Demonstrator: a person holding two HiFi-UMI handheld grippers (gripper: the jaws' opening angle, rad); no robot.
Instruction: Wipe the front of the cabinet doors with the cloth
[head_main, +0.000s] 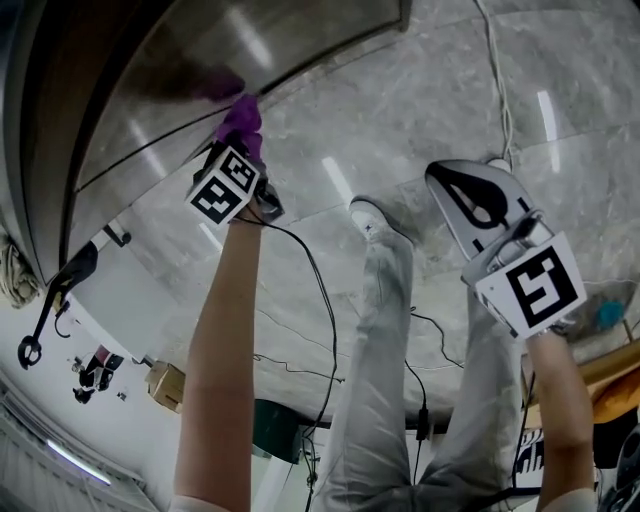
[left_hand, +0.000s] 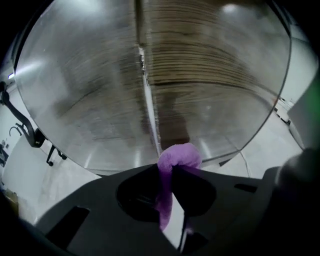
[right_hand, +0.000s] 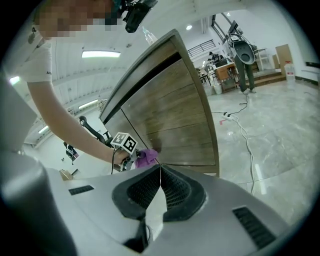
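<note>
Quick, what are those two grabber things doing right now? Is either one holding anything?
Left gripper: jaws closed on the purple cloth.
Right gripper: jaws closed, holding nothing.

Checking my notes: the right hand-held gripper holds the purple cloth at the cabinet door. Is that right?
No, the left hand-held gripper holds the purple cloth at the cabinet door. The left gripper view shows it pinched between that one's jaws.

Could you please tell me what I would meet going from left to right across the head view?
Cardboard box → purple cloth held in the left hand-held gripper → white shoe → right hand-held gripper, its jaws together.
</note>
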